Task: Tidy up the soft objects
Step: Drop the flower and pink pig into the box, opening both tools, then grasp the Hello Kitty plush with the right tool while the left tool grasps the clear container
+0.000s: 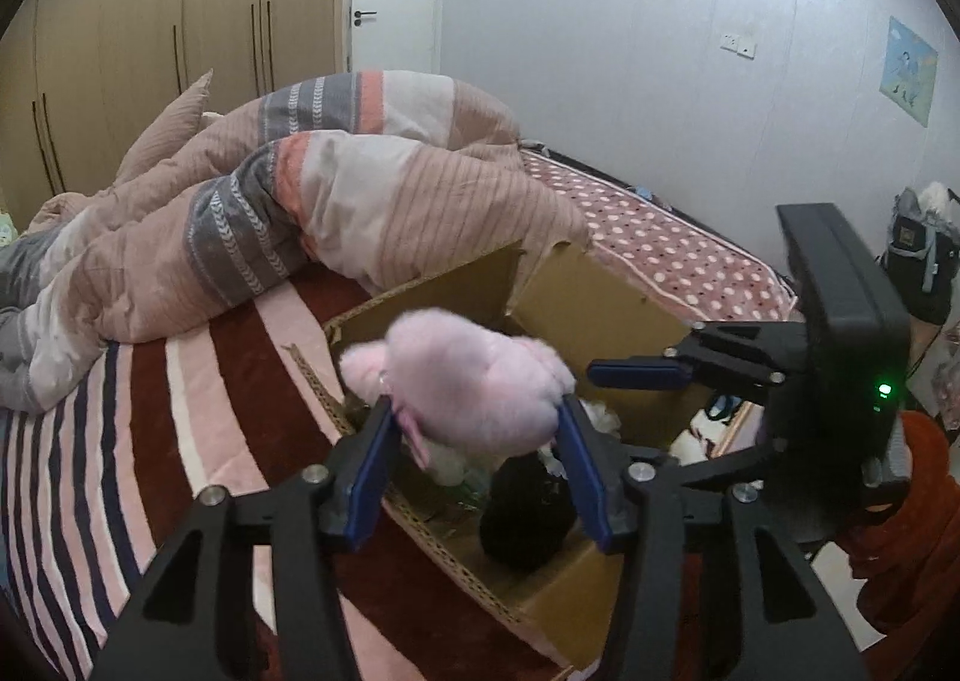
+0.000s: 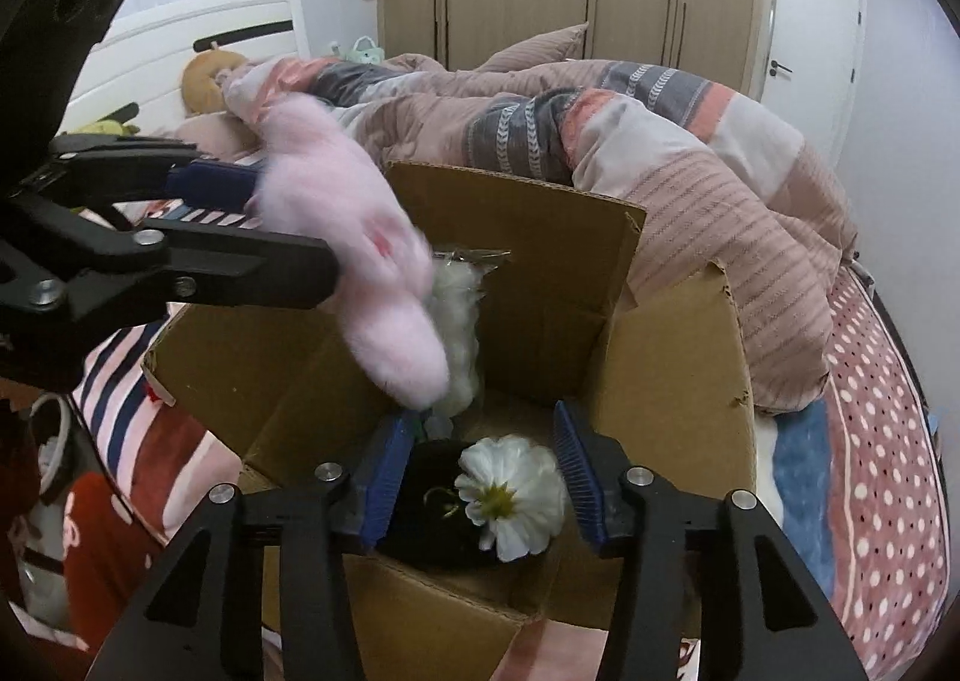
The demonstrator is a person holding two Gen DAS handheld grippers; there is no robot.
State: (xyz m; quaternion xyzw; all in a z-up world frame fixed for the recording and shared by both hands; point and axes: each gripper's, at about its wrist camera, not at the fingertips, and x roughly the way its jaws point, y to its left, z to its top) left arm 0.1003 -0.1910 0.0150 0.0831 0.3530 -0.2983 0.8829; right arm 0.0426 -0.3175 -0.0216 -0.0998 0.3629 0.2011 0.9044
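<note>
Left wrist view, left gripper (image 1: 474, 411) jaws clamping pink plush (image 1: 462, 381) above cardboard box (image 1: 600, 297), right gripper (image 2: 483, 468) jaws wide.

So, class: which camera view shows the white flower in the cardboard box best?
The right wrist view: the white flower lies fully visible, petals and yellow centre, between the right gripper fingers. The left wrist view shows only white scraps behind the pink plush toy; the flower cannot be made out.

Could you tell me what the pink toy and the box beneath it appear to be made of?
The pink toy looks like plush: long, fuzzy, matte pile, likely synthetic, dented where the left gripper squeezes it. The box looks like plain brown corrugated cardboard; fluting shows along its cut edges.
</note>
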